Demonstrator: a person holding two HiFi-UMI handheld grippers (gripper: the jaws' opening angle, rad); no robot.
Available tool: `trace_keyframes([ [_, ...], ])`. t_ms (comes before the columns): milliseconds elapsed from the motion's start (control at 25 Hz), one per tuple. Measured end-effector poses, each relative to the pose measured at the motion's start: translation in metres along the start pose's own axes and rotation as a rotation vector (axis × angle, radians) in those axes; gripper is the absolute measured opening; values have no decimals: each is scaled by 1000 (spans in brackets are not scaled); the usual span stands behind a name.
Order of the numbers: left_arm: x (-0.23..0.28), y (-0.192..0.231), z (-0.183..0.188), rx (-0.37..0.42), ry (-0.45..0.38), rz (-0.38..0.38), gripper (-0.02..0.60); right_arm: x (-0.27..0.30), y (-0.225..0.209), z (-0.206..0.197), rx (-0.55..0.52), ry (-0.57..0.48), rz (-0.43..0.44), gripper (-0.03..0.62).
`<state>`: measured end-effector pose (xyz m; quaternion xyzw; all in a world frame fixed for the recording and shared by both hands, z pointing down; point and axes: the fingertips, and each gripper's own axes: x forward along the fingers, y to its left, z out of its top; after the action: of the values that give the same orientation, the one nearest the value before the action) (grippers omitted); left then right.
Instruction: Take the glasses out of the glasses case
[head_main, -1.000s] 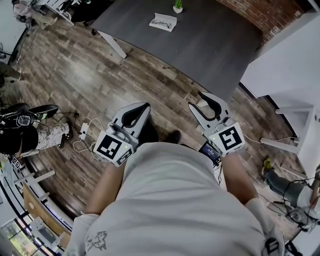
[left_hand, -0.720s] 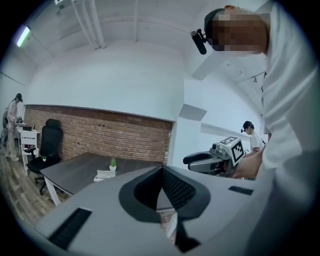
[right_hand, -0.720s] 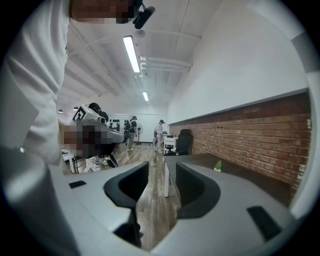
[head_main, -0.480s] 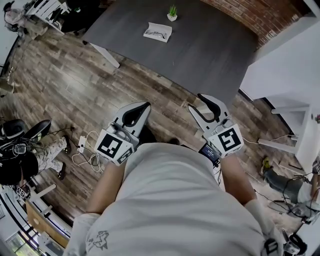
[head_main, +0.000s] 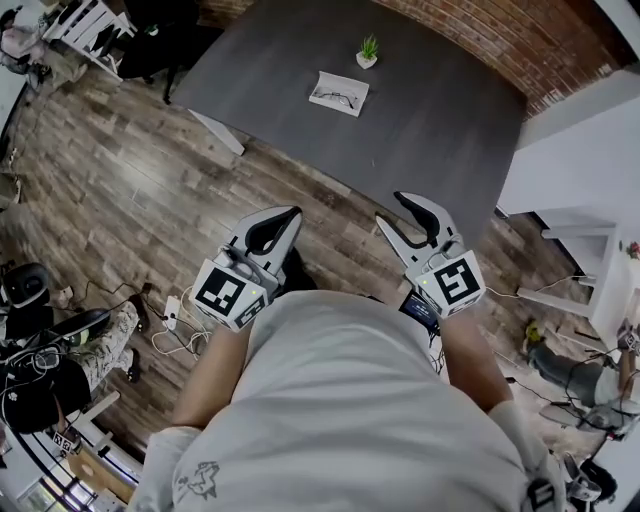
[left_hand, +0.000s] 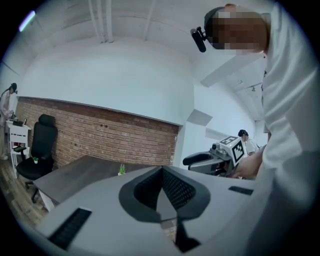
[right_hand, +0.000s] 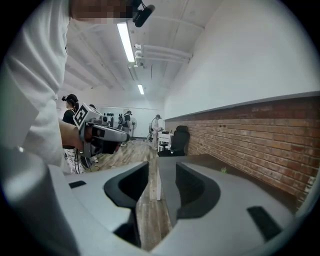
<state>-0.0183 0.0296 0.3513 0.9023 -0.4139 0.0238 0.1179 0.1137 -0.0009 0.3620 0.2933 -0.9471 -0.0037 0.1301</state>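
A white glasses case (head_main: 339, 93) lies open on the dark grey table (head_main: 420, 110), with dark-framed glasses (head_main: 335, 97) inside it. Both grippers are held in front of the person's body, over the wooden floor and well short of the table. My left gripper (head_main: 291, 212) (left_hand: 161, 170) is shut, its jaws meeting at the tip with nothing held. In my right gripper (head_main: 399, 199) (right_hand: 154, 165) the jaws stand almost together with only a thin slit, and they hold nothing. Neither gripper view shows the case.
A small potted plant (head_main: 367, 52) stands on the table behind the case. A white counter (head_main: 575, 150) stands at the right and a brick wall (head_main: 480, 30) behind. Cables (head_main: 170, 320) and a seated person (head_main: 60, 365) are on the floor at the left.
The table and case have shifted in the head view, down and a little to the right, as the person moves. Both grippers keep their pose and stay shut.
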Motion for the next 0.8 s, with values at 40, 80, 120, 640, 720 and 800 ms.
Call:
trace_keyframes([
  [40, -1, 13, 2, -2, 0, -3, 11, 12, -1, 4, -2, 5, -3, 178],
  [80, -3, 26, 5, -4, -1, -6, 11, 24, -1, 7, -4, 11, -7, 178],
  [120, -5, 38, 7, -7, -2, -10, 11, 36, -2, 11, -5, 15, -12, 178],
  [640, -34, 160, 11, -47, 18, -81, 11, 151, -11, 39, -23, 77, -106, 178],
  [720, -37, 172, 11, -51, 26, -87, 11, 161, -10, 41, -32, 86, -114, 178],
  [800, -36, 178, 10, -56, 30, -98, 11, 165, -12, 41, -33, 95, -121, 178],
])
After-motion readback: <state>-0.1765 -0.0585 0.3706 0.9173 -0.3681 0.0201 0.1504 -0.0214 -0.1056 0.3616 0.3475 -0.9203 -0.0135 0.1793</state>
